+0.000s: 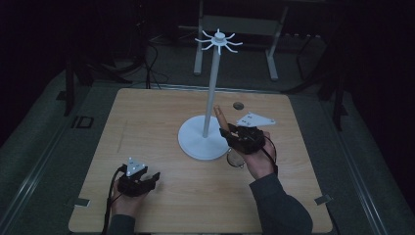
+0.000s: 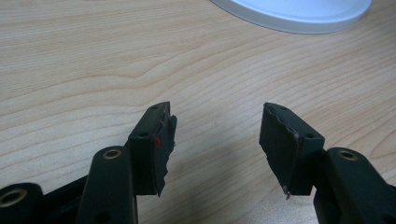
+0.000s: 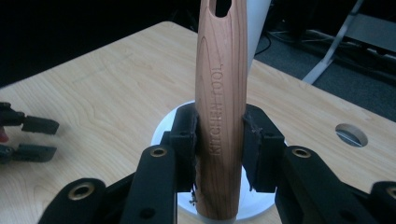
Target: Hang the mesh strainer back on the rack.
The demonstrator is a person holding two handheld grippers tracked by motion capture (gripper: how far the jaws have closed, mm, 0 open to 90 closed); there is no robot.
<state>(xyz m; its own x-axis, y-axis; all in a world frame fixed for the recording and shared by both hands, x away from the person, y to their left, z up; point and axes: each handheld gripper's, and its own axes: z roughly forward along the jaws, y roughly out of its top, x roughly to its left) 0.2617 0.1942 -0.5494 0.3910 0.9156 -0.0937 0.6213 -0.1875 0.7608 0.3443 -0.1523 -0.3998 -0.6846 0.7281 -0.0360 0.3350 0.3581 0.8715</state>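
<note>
- A wooden handle (image 3: 222,116), stamped "KITCHEN TOOL" along its length, stands nearly upright in the right gripper (image 3: 219,154). Its long axis runs up and away from the jaws, and the top end has an oval hole.
- In the high view the handle (image 1: 220,117) tilts slightly up and to the left, towards the pole. It sits just right of the pole, above the edge of the white base.
- A glassy round part (image 1: 235,158) shows under the right gripper, near the base rim; I cannot tell what it is.
- The table (image 1: 161,127) is pale wood with visible grain. A small round hole (image 1: 239,105) lies near its far edge.
- A white stand (image 1: 204,139) rises from a round base at mid-table. Its thin pole ends in a ring of short hooks (image 1: 219,41).
- The room is dark. Grey floor, black cables and a metal frame (image 1: 235,29) lie beyond the table.
- The right gripper's jaws are closed narrowly on the handle, pads pressing both sides.
- The left gripper (image 2: 217,140) hangs over bare wood at the near left, jaws wide apart and holding nothing.
- Each gripper is held in a hand, with dark sleeves coming in from the near edge.
</note>
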